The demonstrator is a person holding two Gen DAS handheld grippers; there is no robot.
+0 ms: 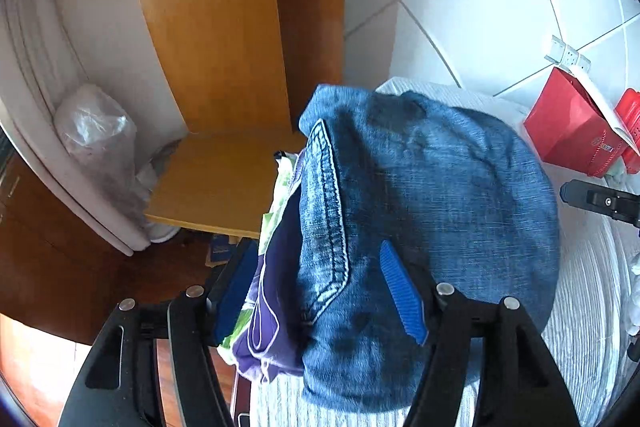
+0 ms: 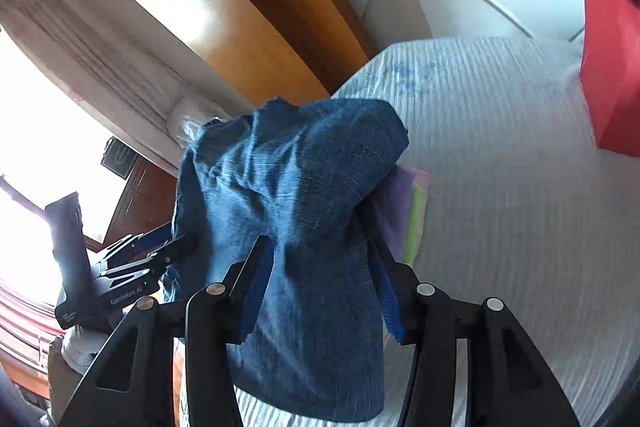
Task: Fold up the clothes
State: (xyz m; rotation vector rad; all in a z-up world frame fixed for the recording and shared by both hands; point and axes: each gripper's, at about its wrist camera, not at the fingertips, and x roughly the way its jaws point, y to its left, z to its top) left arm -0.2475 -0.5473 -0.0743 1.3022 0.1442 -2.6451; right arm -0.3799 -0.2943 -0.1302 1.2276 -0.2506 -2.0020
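Denim dominates both views: folded blue jeans (image 1: pixel 420 211) lie on the white ribbed cloth of the table (image 1: pixel 580 307), at its corner nearest the wooden cabinet (image 1: pixel 212 27). Under the jeans, on the side toward the cabinet, sits a stack of folded clothes (image 1: pixel 272 287) in purple and green, its edges showing beside the denim. Well beyond the jeans a red bag (image 1: pixel 568 131) stands at the far side of the table. A crumpled clear plastic bag (image 1: pixel 96 135) rests against the pale curtain next to the cabinet.

Seen from the left wrist, the jeans' long axis runs away from the camera, with a stitched seam along the edge facing the cabinet.

Left tongs (image 1: pixel 320 291) stand apart, straddling the jeans and stack, the blue pads (image 1: pixel 402 291) not visibly pressing on them. Right tongs (image 2: pixel 320 291) are likewise parted around the near end of the jeans; whether their pads touch the cloth I cannot tell.
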